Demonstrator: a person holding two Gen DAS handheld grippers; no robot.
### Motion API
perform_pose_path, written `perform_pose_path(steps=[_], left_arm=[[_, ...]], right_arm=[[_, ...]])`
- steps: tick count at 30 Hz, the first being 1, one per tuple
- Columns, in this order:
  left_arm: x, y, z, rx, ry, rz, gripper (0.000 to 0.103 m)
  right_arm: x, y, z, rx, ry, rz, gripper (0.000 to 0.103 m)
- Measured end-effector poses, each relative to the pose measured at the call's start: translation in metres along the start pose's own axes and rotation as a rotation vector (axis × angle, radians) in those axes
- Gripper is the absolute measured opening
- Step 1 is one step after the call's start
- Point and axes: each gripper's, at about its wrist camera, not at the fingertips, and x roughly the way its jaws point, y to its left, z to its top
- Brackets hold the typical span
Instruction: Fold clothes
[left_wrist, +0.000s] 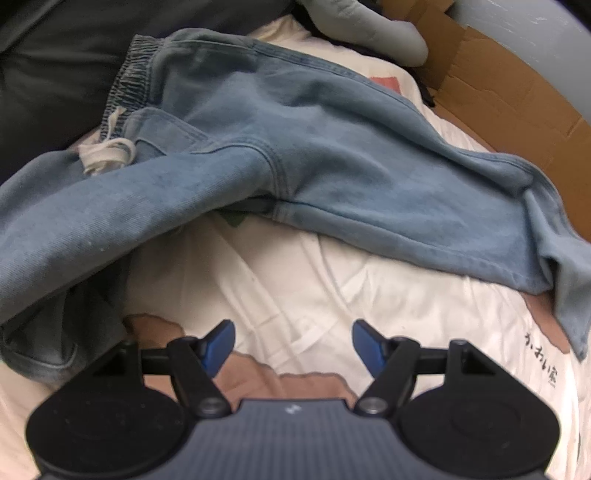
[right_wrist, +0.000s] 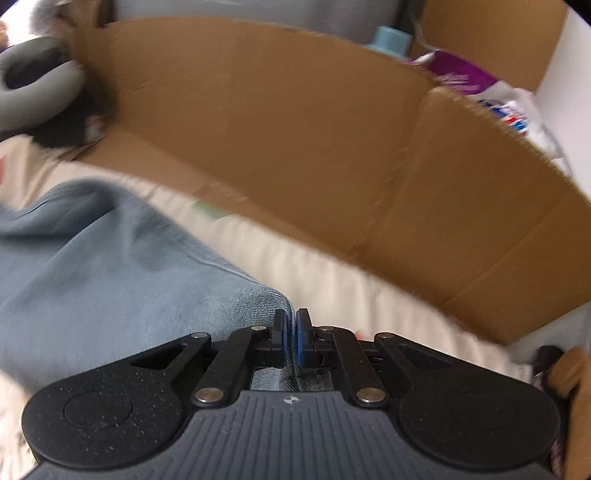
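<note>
Light blue jeans (left_wrist: 280, 155) lie spread on a white printed sheet (left_wrist: 295, 280), elastic waistband with a white drawstring (left_wrist: 107, 155) at the upper left, one leg running left and one right. My left gripper (left_wrist: 293, 338) hovers open over the sheet, below the crotch, holding nothing. In the right wrist view the same jeans (right_wrist: 103, 266) fill the left side, blurred. My right gripper (right_wrist: 290, 341) is shut on a hem corner of the denim, which shows between and behind its blue pads (right_wrist: 303, 341).
An open cardboard box (right_wrist: 295, 129) stands close along the sheet's far right edge, with bottles and packets behind it. A grey garment (left_wrist: 362, 26) lies at the top beside the cardboard (left_wrist: 498, 96). Dark fabric (left_wrist: 55, 74) covers the upper left.
</note>
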Motion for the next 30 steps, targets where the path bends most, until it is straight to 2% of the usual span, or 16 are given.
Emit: perform_pose_path(steps=[4,9,11,13,14,15,17,19,25,30], left_arm=[[0.0,0.003,0.003,0.003,-0.004,0.013,0.072],[0.0,0.009,0.002,0.001,-0.006,0.045,0.072],[-0.001,0.012,0.001,0.0,-0.006,0.06,0.072],[-0.001,0.015,0.001,-0.001,-0.007,0.074,0.072],[-0.002,0.017,0.0,-0.001,-0.007,0.08,0.072],[-0.004,0.019,0.0,0.0,-0.008,0.084,0.072],[-0.009,0.024,-0.003,0.005,-0.01,0.096,0.072],[-0.013,0.03,-0.006,0.01,-0.012,0.122,0.073],[-0.022,0.058,-0.019,-0.074,-0.005,0.175,0.074],[-0.033,0.074,-0.023,-0.155,0.011,0.198,0.073]], right_arm=[[0.007,-0.012,0.02,0.003,-0.024,-0.091,0.003],[0.024,-0.019,0.033,0.012,0.01,-0.158,0.005],[0.032,-0.026,0.033,0.082,0.044,-0.201,0.014],[0.036,-0.033,0.031,0.181,0.066,-0.237,0.016],[0.034,-0.036,0.028,0.214,0.057,-0.235,0.024],[0.03,-0.037,0.024,0.241,0.051,-0.225,0.028],[0.019,-0.04,0.014,0.293,0.035,-0.191,0.044],[0.005,-0.041,0.004,0.314,0.008,-0.144,0.044],[-0.041,-0.031,-0.023,0.34,-0.06,0.016,0.045],[-0.073,-0.002,-0.052,0.359,-0.059,0.153,0.051]])
